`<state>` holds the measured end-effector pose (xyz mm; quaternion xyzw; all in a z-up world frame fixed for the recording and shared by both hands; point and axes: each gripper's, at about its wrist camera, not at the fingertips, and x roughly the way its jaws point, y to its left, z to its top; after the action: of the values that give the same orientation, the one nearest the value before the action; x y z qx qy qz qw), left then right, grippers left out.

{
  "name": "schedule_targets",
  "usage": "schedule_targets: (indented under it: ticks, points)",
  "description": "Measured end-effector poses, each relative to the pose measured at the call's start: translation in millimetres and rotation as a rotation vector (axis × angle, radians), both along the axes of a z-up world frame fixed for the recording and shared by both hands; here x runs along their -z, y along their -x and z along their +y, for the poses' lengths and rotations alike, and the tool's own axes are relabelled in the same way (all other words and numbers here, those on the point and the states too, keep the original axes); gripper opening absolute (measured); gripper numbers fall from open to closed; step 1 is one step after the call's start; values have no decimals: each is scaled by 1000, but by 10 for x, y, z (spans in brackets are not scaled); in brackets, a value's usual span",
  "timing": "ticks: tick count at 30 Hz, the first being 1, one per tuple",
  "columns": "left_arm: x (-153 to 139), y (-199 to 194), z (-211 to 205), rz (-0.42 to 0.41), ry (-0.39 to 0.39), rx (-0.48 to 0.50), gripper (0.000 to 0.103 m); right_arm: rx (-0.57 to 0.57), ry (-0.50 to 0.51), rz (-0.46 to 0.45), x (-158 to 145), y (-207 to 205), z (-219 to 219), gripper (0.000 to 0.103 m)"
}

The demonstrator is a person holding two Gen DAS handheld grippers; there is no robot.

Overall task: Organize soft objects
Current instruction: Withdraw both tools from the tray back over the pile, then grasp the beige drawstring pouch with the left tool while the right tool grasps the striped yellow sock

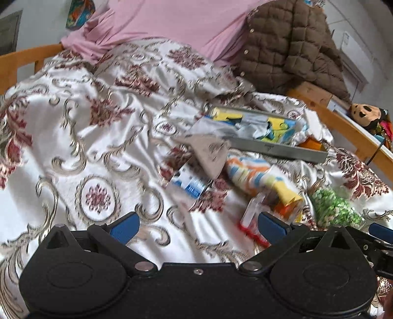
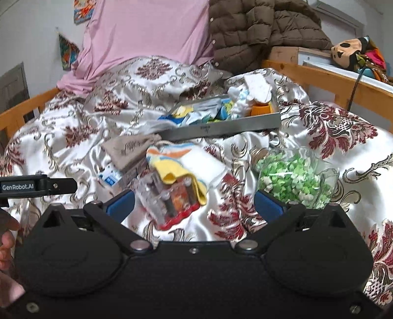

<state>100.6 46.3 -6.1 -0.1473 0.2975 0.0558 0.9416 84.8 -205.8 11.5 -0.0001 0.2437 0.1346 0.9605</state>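
A grey tray (image 1: 277, 148) (image 2: 221, 128) lies on the patterned bedspread, filled with blue, yellow and white soft items. In front of it lie a grey cloth pouch (image 1: 208, 149) (image 2: 130, 149), a striped colourful cloth (image 1: 255, 175) (image 2: 181, 162) and a clear plastic pack with a red base (image 1: 255, 220) (image 2: 169, 201). A clear bag of green and white pieces (image 1: 334, 206) (image 2: 292, 179) sits to the right. My left gripper (image 1: 197, 227) is open over the bedspread, left of the clutter. My right gripper (image 2: 194, 203) is open, its fingers on either side of the clear pack, apart from it.
A pink sheet (image 1: 172, 22) (image 2: 145, 36) and a brown quilted jacket (image 1: 292, 46) (image 2: 258, 29) are piled at the back. Wooden bed rails (image 1: 22, 61) (image 2: 326, 83) run along both sides. A plush toy (image 1: 366, 114) (image 2: 348, 52) rests beyond the right rail. A blue-and-white box (image 1: 189, 182) (image 2: 110, 178) lies beside the pouch.
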Motion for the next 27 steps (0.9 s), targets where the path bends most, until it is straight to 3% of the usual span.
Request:
schedule_targets:
  ticks: [8, 16, 27]
  points:
    - [67, -33, 69, 51, 40, -14, 102, -68, 88, 9, 111, 38, 277, 102]
    - [91, -116, 58, 63, 48, 7, 102, -117, 119, 21, 235, -129, 446, 102]
    - [112, -331, 161, 53, 57, 1, 102, -136, 128, -32, 299, -321, 572, 102]
